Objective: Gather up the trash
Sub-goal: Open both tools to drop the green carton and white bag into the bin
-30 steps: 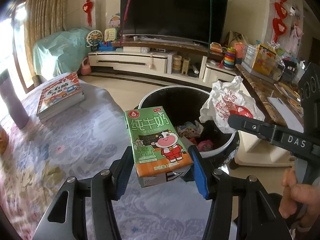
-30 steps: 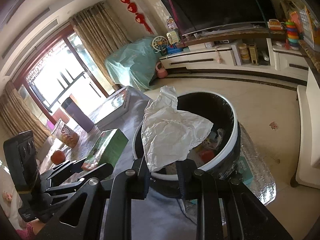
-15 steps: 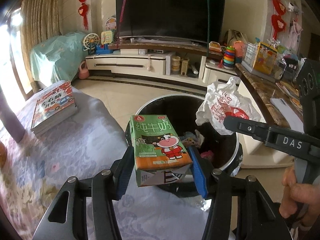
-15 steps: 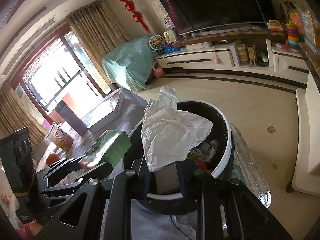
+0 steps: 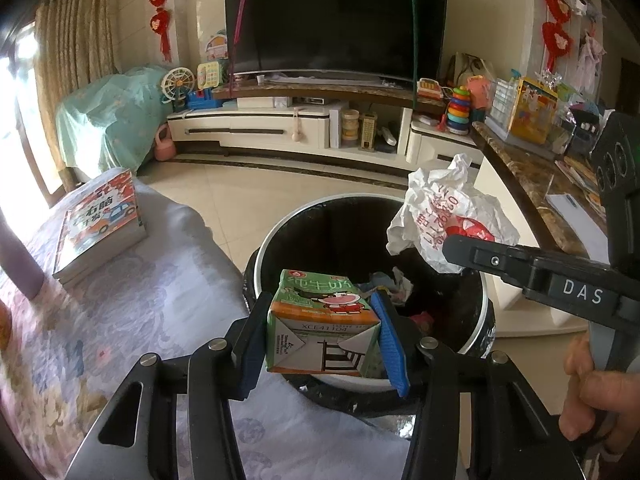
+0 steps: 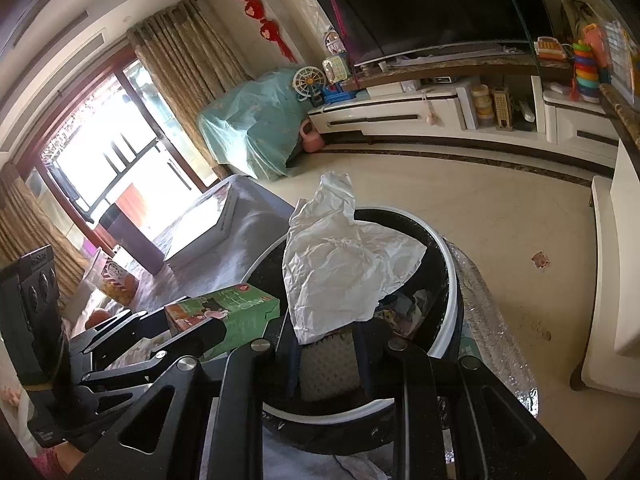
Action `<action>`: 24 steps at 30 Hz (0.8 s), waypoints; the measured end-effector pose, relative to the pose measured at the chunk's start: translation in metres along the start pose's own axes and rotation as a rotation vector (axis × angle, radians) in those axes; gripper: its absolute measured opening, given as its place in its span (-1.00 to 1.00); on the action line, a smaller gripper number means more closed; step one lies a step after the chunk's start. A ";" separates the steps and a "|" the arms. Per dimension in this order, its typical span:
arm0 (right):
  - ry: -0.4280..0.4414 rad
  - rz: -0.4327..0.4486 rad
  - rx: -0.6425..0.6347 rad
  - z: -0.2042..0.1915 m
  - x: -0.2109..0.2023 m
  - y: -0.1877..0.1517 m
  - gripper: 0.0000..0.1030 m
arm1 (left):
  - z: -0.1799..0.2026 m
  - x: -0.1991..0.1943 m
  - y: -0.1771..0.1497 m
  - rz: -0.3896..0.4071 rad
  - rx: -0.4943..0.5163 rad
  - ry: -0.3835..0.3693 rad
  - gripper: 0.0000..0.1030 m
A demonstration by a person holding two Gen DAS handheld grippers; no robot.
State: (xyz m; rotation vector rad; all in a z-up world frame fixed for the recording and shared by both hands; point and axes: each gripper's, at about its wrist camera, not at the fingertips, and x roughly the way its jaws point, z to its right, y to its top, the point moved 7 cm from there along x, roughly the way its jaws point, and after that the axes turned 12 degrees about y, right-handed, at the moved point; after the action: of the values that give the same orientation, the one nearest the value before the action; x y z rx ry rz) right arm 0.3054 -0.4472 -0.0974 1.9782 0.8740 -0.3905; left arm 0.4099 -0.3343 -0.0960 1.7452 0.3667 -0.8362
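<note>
Over the black trash bin point(image 5: 304, 240) with its white rim, I hold a piece of rubbish in each hand. My left gripper point(image 5: 322, 334) has a green and orange milk carton point(image 5: 320, 320) between its blue pads point(image 5: 390, 344), one pad flat on each side; the jaws are narrowing on it as it tips forward, its folded bottom end turned toward the camera. Seen from the left wrist, the carton sits dead centre between the fingers, with the bin's open mouth just beyond it at 12 o'clock and some rubbish lying inside the bin.

My right gripper point(image 6: 328, 354) is pinched nearly closed on the lower edge of a crumpled white plastic bag point(image 6: 340, 268). In the right wrist view the bag rises from the fingertips toward 12 o'clock and hangs over the near side of the bin's mouth. From the left wrist, the same bag point(image 5: 444, 216), printed in red, shows at 2 o'clock from the carton, at the tip of the right gripper's black finger point(image 5: 520, 260), above the bin's right rim. A hand point(image 5: 592, 396) grips that tool at the lower right.

From the right wrist, the carton point(image 6: 228, 316) and the left gripper lie at 9 o'clock from the bag, just beside the bin's left rim. A cloth-covered table point(image 5: 120, 312) with a stack of books point(image 5: 100, 224) lies at 10 o'clock from the left gripper.
</note>
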 end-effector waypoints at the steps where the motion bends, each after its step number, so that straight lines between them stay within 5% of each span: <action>1: 0.000 0.001 0.001 0.000 0.000 0.000 -0.56 | 0.001 0.000 0.000 0.000 0.002 0.001 -0.07; 24: -0.025 -0.055 0.015 0.012 0.013 0.004 -0.56 | 0.013 0.013 0.010 -0.009 0.013 0.001 -0.07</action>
State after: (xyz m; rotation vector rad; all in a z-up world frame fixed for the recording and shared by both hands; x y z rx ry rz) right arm 0.3186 -0.4528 -0.1089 1.9623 0.9136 -0.4530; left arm 0.4207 -0.3517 -0.1003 1.7575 0.3698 -0.8461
